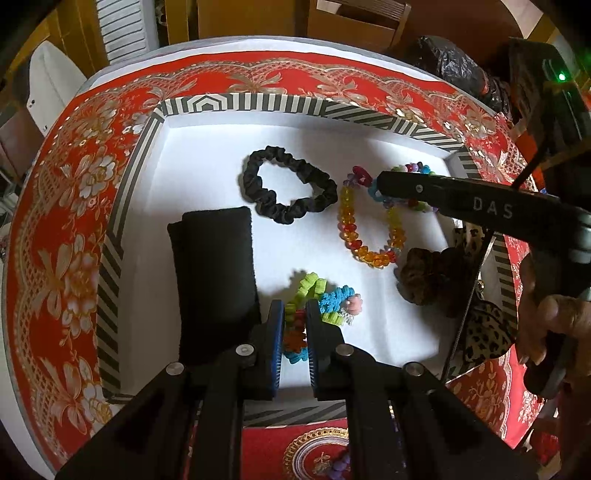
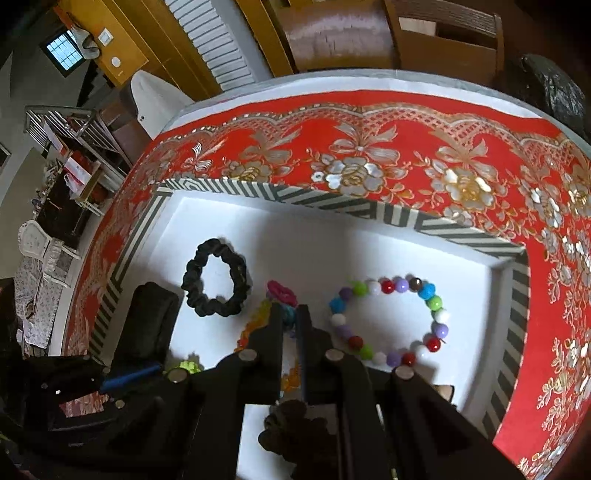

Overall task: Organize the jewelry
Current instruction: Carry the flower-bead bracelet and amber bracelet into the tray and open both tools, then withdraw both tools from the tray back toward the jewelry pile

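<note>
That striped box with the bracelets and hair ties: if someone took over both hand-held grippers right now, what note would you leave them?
Left hand-held gripper: shut on the bundle of neon green, blue and orange frilly hair ties, low in the white-lined striped box.
Right hand-held gripper: shut, tips at the chain of small flower-shaped beads; a grip is unclear.
Already in the box: black fabric scrunchie, amber bead bracelet, multicoloured round-bead bracelet, folded black cloth, brown scrunchie.
Left: release both; the leopard-print piece lies over the box edge.

Beyond my table's far edge stand a wooden chair [image 2: 447, 33], a black plastic bag [image 2: 550, 88] and a white louvred door [image 2: 214, 40].
</note>
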Available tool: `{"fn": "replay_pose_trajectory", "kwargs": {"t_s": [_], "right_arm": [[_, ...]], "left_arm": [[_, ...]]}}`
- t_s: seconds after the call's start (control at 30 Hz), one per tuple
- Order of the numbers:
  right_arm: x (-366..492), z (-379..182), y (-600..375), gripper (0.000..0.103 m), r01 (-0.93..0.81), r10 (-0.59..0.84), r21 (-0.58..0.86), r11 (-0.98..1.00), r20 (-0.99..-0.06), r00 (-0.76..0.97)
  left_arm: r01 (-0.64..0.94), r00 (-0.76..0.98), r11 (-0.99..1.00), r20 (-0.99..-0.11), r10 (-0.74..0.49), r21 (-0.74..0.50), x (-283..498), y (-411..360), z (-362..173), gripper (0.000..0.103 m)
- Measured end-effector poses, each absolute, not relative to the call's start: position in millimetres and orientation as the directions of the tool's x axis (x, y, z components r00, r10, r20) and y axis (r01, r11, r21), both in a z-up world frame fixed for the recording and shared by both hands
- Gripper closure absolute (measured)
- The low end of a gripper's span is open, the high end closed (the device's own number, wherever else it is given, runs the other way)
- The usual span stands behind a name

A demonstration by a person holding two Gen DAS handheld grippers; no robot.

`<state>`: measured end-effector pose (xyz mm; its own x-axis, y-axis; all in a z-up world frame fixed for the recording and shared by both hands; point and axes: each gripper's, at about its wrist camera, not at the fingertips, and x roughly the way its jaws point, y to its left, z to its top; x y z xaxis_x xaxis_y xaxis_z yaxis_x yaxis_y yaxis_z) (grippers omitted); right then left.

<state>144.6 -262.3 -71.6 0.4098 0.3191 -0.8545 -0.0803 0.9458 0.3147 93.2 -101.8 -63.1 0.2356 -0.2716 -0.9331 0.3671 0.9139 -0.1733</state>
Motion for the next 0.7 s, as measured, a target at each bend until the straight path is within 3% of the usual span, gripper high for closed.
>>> {"fn": "replay_pose_trajectory", "kwargs": {"t_s": [0.2,0.27,0.37,0.5,0.7], "right_arm": [[146.1,-73.6,-262.1,0.096,-0.073,0.295,0.292,0.954,-0.862,0.411],[144.9,-72.1,-263.6,0.083,-0.066,0.292,0.291,0.954,-0.862,0.415],[137.4,-63.6,-267.7,0.075,-0.059,0.287,0.291,0.955,-0.855,0.431],[117.6,-46.0,-273.6,0.073,-0.060,0.261,0.263,0.963,-0.846,0.466],[72.4,-17.2,-286.4,0.063,-0.046,0.238,0.251,0.967,-0.820,0.521]], "left_arm": [[0.355,0.228,0.918,-0.936,-0.270,-0.178,89.7,-100.3,-67.3,0.103],[0.353,0.228,0.919,-0.936,-0.267,-0.176,88.9,-100.7,-67.1,0.103],[0.347,0.216,0.919,-0.937,-0.274,-0.188,88.7,-100.0,-68.0,0.103],[0.331,0.219,0.924,-0.937,-0.272,-0.191,86.8,-98.7,-64.4,0.082],[0.338,0.250,0.923,-0.928,-0.277,-0.184,76.0,-94.4,-46.8,0.075]]}}
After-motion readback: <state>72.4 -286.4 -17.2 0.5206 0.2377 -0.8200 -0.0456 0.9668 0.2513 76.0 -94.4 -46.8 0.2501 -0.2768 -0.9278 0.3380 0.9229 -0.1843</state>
